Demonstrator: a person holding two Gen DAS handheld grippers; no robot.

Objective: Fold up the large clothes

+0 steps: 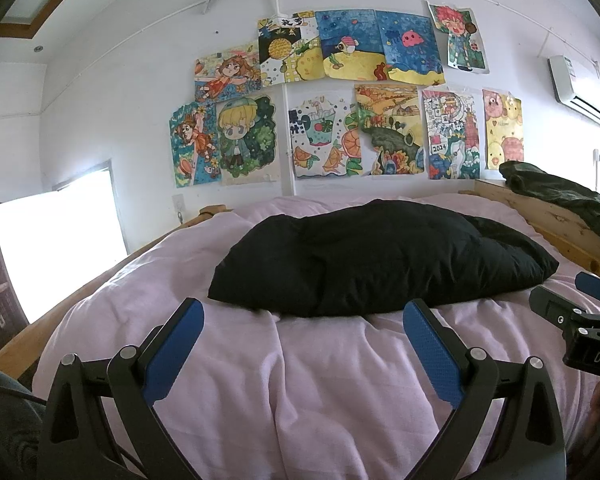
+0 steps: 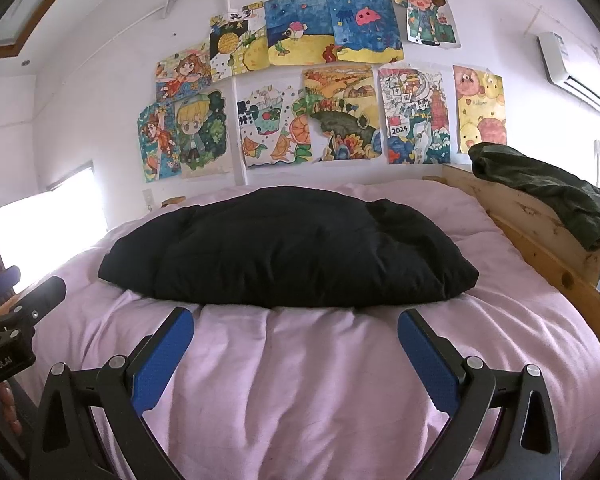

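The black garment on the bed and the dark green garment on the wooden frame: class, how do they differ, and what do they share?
Colour: the black garment is black; the dark green garment is olive.
Place: the black one lies on the pink bedding; the green one hangs over the wooden bed frame.
Shape: the black one is a puffy, compact bundle; the green one is draped and rumpled.
Shared: neither gripper holds either one.
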